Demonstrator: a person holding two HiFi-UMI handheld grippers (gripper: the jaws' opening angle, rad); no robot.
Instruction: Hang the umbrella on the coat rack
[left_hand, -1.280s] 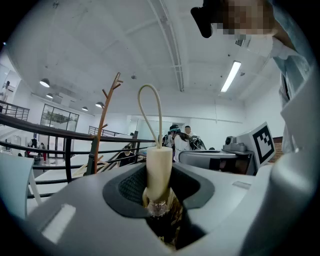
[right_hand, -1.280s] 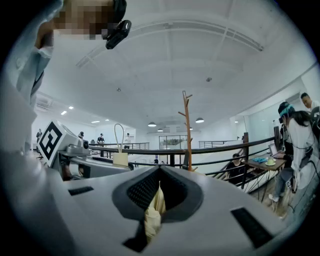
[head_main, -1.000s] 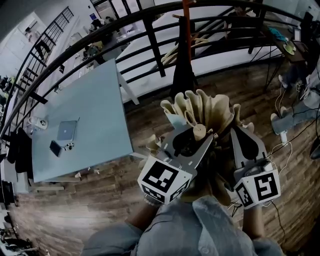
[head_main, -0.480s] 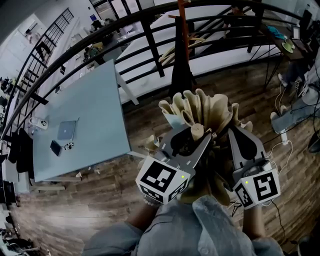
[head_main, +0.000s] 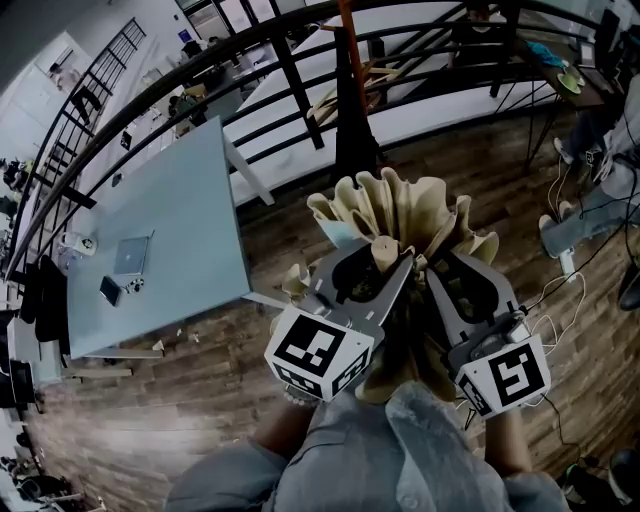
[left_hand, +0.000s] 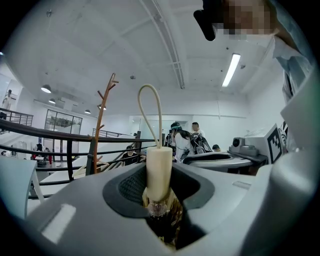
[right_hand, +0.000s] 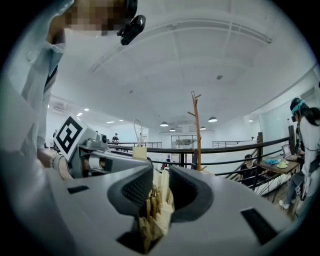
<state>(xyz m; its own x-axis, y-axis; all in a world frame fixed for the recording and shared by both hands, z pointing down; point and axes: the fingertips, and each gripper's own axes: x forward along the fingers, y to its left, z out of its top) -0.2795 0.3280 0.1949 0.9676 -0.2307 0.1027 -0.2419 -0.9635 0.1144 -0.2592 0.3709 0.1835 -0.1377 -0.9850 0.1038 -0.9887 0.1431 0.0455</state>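
I hold a folded beige umbrella upright in front of me, its pleats fanned out. My left gripper is shut on its cream handle; in the left gripper view the handle stands between the jaws with its cord loop sticking up. My right gripper is beside it at the canopy and its jaws are opening. The beige folds lie loosely in the gap between them. The brown coat rack stands ahead by the railing, as the coat rack and coat rack show.
A pale blue table with a laptop and a phone stands at the left. The black railing runs across behind the rack. A seated person's legs and floor cables are at the right. Several people stand further back.
Both grippers and the umbrella have shifted forward toward the rack, and left in the head view. The right gripper's jaws, shut on the canopy before, have spread apart.
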